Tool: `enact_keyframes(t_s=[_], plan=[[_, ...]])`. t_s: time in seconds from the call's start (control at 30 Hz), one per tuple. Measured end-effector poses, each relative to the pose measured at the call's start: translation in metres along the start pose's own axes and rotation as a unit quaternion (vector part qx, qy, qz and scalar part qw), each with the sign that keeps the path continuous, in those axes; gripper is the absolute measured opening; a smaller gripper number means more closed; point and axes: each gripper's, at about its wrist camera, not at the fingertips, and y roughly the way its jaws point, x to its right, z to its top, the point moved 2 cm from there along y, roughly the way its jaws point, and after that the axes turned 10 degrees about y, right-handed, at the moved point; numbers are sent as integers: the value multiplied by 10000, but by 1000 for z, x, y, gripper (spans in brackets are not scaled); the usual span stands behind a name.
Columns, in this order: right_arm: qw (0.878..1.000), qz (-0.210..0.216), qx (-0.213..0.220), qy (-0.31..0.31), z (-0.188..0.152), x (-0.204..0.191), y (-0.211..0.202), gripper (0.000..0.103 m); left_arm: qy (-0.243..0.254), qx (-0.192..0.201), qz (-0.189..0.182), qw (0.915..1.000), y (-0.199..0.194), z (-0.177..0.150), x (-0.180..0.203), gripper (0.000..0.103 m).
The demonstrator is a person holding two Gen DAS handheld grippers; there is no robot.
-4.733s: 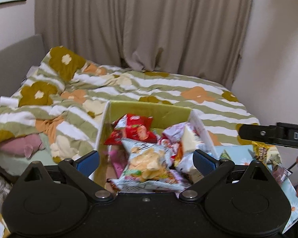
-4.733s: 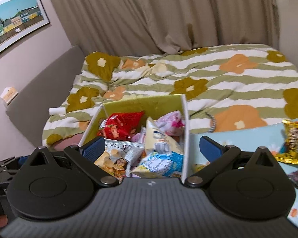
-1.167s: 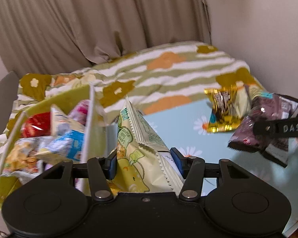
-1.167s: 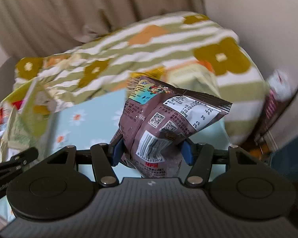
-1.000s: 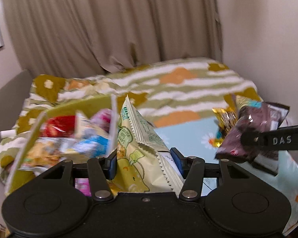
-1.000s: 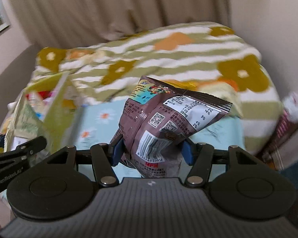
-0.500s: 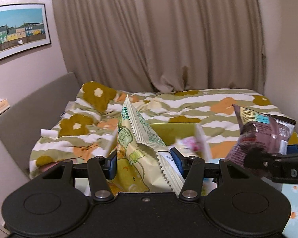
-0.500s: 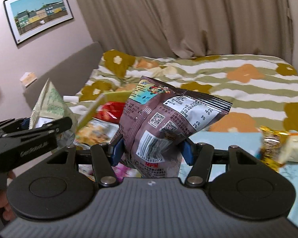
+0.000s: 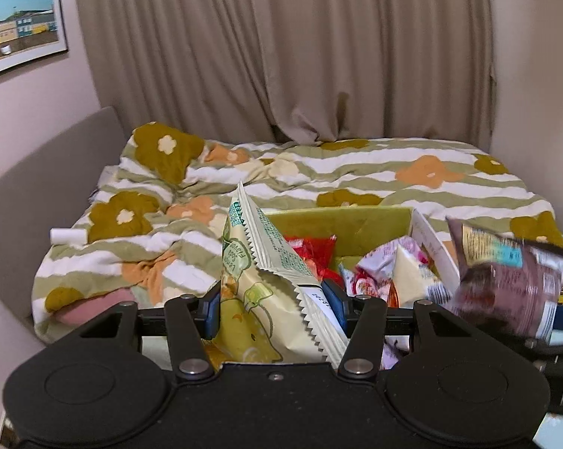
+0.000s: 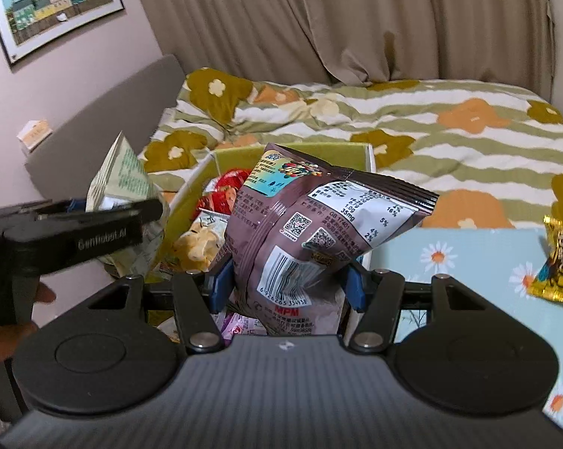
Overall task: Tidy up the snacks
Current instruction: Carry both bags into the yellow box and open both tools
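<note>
My left gripper [image 9: 275, 305] is shut on a pale yellow-green snack packet [image 9: 266, 280] and holds it over the near left part of the green box [image 9: 356, 220]. My right gripper [image 10: 287, 284] is shut on a brown snack bag [image 10: 311, 232] and holds it above the same box [image 10: 318, 151]. The box holds several snack packets, among them a red one [image 9: 313, 250]. The brown bag also shows at the right of the left wrist view [image 9: 505, 284]. The left gripper with its packet [image 10: 120, 183] shows at the left of the right wrist view.
The box stands on a bed with a green striped flower quilt [image 9: 356, 172]. A light blue daisy-print surface [image 10: 449, 254] lies right of the box with a gold snack packet [image 10: 558, 265] on it. A grey headboard [image 9: 38, 187] and curtains [image 9: 281, 56] bound the bed.
Both grippers have swung left from the blue surface to over the green box, each still holding its packet. In the oldest frames both grippers were open and empty.
</note>
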Motion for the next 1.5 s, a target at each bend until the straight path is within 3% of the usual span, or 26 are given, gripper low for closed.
enact_keyframes(t_s=[0.2,0.23,0.27,0.33,0.5,0.7,0.93,1.1,1.17,1.2,1.23,1.5], plan=[[9997,-196,41,156,-1,1,6,74,171,230,-220,9993,10,20,-6,59],[9996,-217,60,154,-1,0,6,74,187,254,-273,9991,12,22,-5,64],[9996,-242,80,154,1,0,7,74,211,264,-330,9989,13,24,-4,83],[9994,-270,103,180,0,-1,8,74,230,342,-325,9986,14,26,-2,103],[9993,-298,70,210,-1,-1,11,74,325,383,-348,9981,7,18,-5,103],[9996,-245,41,110,4,-2,15,74,1,271,-440,9987,-6,-3,-16,103],[9994,-88,237,-240,36,-13,17,75,-96,266,-268,9992,-13,-5,-25,103],[9986,-21,235,-464,62,-25,44,78,-127,206,-170,9996,-11,-9,-32,103],[9992,116,149,-360,67,-25,56,84,-130,148,-185,9996,-8,-13,-33,103],[9992,189,165,-302,68,-24,58,100,-120,122,-199,9997,-7,-14,-33,103],[9992,252,189,-257,67,-24,59,103,-102,97,-211,9997,-5,-16,-32,103],[9988,264,351,-214,55,-22,47,103,-120,-30,-299,9995,-1,-25,-31,103]])
